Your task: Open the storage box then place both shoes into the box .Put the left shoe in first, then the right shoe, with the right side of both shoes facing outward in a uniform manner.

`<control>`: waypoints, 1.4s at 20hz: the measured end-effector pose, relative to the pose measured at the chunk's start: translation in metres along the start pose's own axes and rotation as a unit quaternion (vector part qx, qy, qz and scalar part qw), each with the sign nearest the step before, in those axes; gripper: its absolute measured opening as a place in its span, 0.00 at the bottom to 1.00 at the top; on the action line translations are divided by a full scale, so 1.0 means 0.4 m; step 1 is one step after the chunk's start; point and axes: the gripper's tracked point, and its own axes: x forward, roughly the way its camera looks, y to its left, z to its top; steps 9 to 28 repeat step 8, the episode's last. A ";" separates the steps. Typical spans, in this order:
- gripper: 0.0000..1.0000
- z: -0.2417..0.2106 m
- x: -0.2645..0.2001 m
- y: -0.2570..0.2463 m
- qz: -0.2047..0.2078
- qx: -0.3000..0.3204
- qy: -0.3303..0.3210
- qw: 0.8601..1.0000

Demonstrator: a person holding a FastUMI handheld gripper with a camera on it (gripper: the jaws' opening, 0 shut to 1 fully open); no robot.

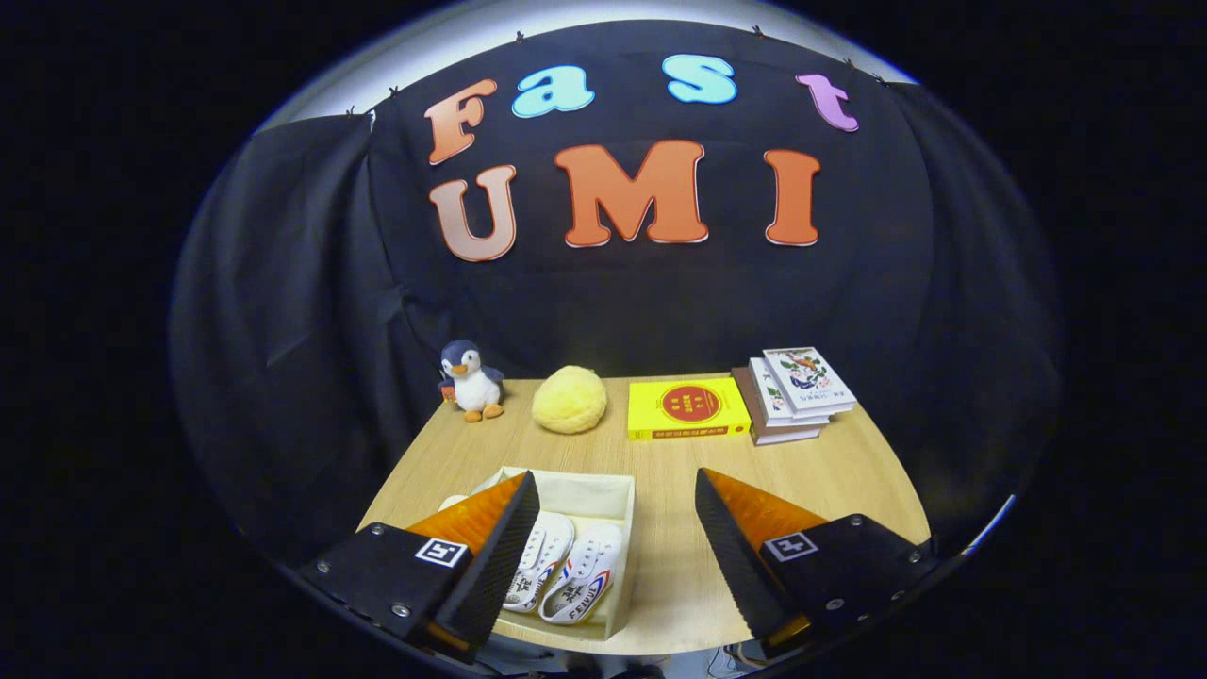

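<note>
Setting: wooden table [679, 566] in a booth walled with black cloth, seen from just above the near edge.
Gripper: gripper [613, 556] hangs over the near part of the table, fingers spread wide apart with nothing between them; released, gripping nothing.
Storage box: cream fabric storage box [618, 495] sits open-topped, partly behind the left finger and reaching into the gap between the fingers.
Shoes: two white shoes [575, 575] lie side by side inside the box, toes toward the gripper, side stripes showing; which is left or right I cannot tell.
Why so: with both shoes boxed and the fingers free, the placing looks done, and the gripper seems held back clear of the box.
Beyond the fingers: yellow book [686, 409] lies flat mid-table; stack of books [794, 396] just beside it.
Far edge: fluffy yellow ball [569, 400] and plush penguin [471, 381] stand against the cloth, well apart from the box, likely bystanders to the task.
</note>
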 end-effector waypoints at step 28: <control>0.98 0.102 -0.031 -0.172 -0.024 0.009 -0.054 0.998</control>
